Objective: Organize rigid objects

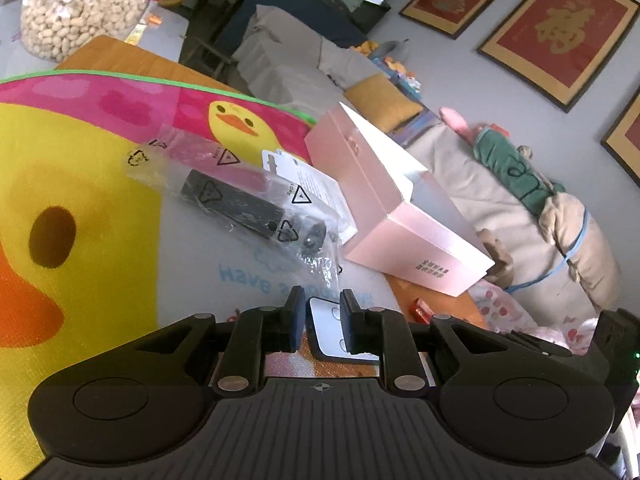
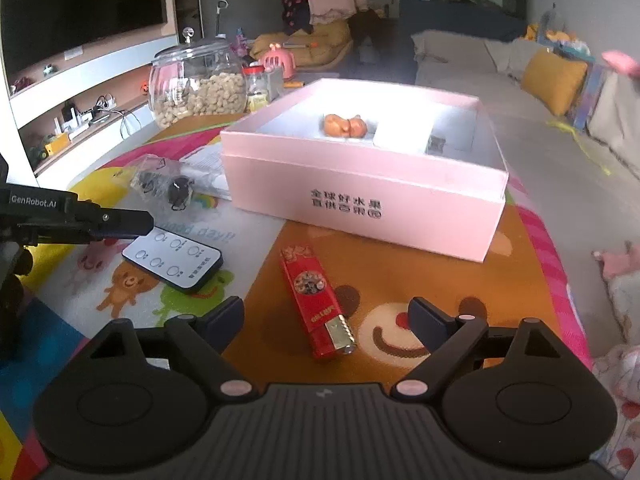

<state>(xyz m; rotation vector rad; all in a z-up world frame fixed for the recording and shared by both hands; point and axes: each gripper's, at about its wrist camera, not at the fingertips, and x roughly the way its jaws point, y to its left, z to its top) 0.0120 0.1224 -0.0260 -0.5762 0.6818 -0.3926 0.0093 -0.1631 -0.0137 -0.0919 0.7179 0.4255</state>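
My left gripper [image 1: 322,320] is closed around one end of a white remote control [image 1: 334,334]; it shows in the right wrist view [image 2: 172,260] lying on the colourful mat, with the left gripper's finger [image 2: 120,222] at its far end. My right gripper [image 2: 326,322] is open and empty, just above a red rectangular box with a gold end [image 2: 316,300]. An open pink box [image 2: 360,196] stands behind it, holding an orange figurine [image 2: 344,125] and a small dark item [image 2: 436,144]. The pink box also shows in the left wrist view [image 1: 400,216].
A clear plastic bag with a black device [image 1: 240,200] and a paper leaflet [image 1: 316,188] lie left of the pink box. A glass jar of peanuts [image 2: 196,84] stands at the back left. A sofa with cushions [image 2: 552,80] lies beyond the table.
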